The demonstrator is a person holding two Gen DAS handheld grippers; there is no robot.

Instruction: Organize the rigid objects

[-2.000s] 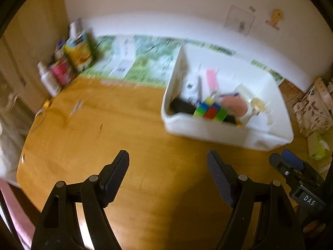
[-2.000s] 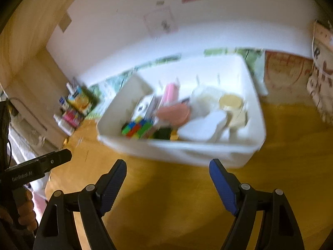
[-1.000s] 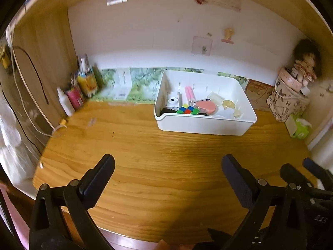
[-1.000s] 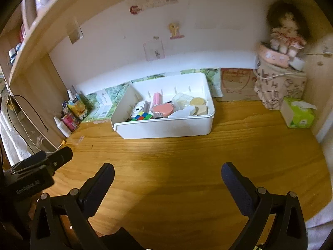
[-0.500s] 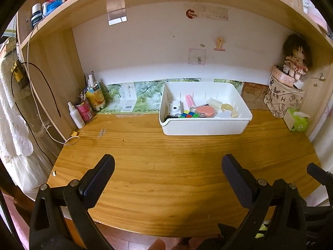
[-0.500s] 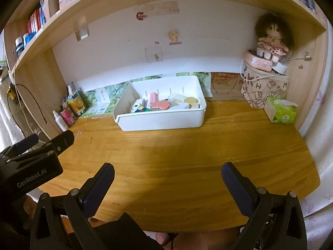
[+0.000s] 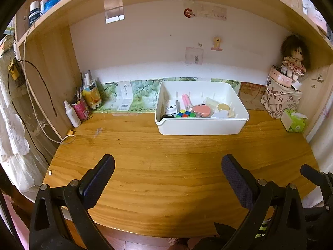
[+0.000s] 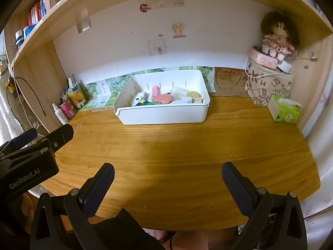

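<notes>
My left gripper (image 7: 167, 179) and right gripper (image 8: 167, 180) gape wide, empty, low in frame. One white bin (image 7: 199, 126) holding every item sits upper centre; bare desk (image 7: 166, 156) between.

bin (image 7: 199, 126) contents half hidden by front wall, wall notes (image 8: 168, 1) unreadable

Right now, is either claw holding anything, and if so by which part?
Nothing is held. The left claw and right claw are both open and empty above the desk, well short of the white bin.
</notes>
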